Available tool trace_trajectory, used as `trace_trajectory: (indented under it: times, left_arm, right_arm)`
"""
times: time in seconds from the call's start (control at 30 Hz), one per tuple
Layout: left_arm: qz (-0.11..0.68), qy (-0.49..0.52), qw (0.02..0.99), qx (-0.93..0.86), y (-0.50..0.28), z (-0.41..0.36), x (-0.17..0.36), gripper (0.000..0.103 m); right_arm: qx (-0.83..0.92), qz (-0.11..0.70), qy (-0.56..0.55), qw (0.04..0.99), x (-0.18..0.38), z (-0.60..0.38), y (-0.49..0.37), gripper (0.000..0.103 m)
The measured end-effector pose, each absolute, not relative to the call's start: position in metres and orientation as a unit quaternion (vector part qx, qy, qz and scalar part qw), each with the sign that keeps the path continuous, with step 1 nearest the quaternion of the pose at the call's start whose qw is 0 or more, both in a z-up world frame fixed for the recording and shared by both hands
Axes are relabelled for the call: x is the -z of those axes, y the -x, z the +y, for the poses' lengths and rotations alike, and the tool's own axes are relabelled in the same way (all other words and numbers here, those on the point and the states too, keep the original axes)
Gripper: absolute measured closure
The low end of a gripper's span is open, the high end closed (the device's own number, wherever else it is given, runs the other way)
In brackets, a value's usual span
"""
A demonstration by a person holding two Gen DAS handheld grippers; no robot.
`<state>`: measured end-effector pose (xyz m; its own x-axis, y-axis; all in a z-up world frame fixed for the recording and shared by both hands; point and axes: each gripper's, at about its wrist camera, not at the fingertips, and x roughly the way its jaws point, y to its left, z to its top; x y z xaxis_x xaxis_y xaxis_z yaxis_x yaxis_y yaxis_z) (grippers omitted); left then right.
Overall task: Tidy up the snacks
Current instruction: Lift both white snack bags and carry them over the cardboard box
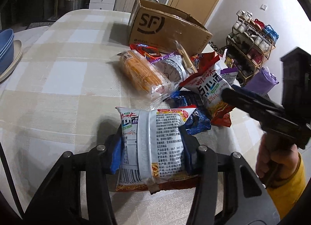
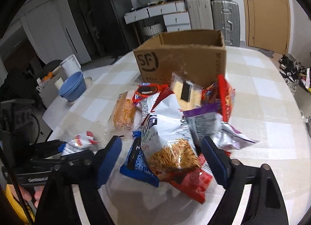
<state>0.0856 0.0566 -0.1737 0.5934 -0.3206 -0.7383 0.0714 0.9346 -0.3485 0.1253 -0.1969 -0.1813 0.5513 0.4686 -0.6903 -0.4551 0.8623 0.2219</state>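
Observation:
My left gripper [image 1: 151,147] is shut on a white and red noodle snack packet [image 1: 155,125], its blue pads squeezing both sides just above the table. Beyond it lies a pile of snacks: an orange cracker pack [image 1: 143,73], a blue packet [image 1: 196,121] and another white noodle bag [image 1: 210,90]. My right gripper [image 2: 161,147] stands open astride that noodle bag [image 2: 169,139], which lies on the blue packet [image 2: 140,164]; its pads sit clear of the bag on both sides. An open cardboard box [image 2: 180,61] marked SF stands behind the pile.
The table [image 1: 58,88] has a beige checked cloth. Stacked blue bowls [image 1: 5,49] sit at its left edge. A shoe rack [image 1: 250,44] stands past the right edge. Suitcases [image 2: 225,16] and white drawers line the far wall. A hand in a yellow sleeve [image 1: 281,168] holds the right gripper.

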Motion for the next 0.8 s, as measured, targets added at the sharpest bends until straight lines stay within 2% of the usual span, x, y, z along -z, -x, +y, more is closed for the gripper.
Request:
trace_trajectory:
  times: [0.1,0.17,0.3,0.5,0.8]
  left_arm:
    - [0.434,0.143,0.882,0.116,-0.084,0.060,0.172,0.057]
    - [0.433,0.144,0.882,0.117,-0.082,0.061,0.172,0.057]
    - [0.436,0.147,0.880,0.118,-0.082,0.064,0.174,0.057]
    - [0.438,0.147,0.880,0.114,-0.081,0.065,0.174,0.057]
    - [0.432,0.139,0.885,0.107,-0.076,0.060,0.160,0.057]
  right_arm:
    - [-0.248,0.411,0.003,0.877,0.193,-0.183,-0.137,0.028]
    - [-0.245,0.416,0.007,0.876,0.195,-0.181,-0.138,0.041]
    - [-0.244,0.436,0.002,0.866,0.205,-0.177,-0.143,0.047]
    - [-0.236,0.424,0.029,0.874,0.202,-0.170,-0.131,0.054]
    - [-0.234,0.396,0.058,0.886,0.188,-0.167,-0.107,0.058]
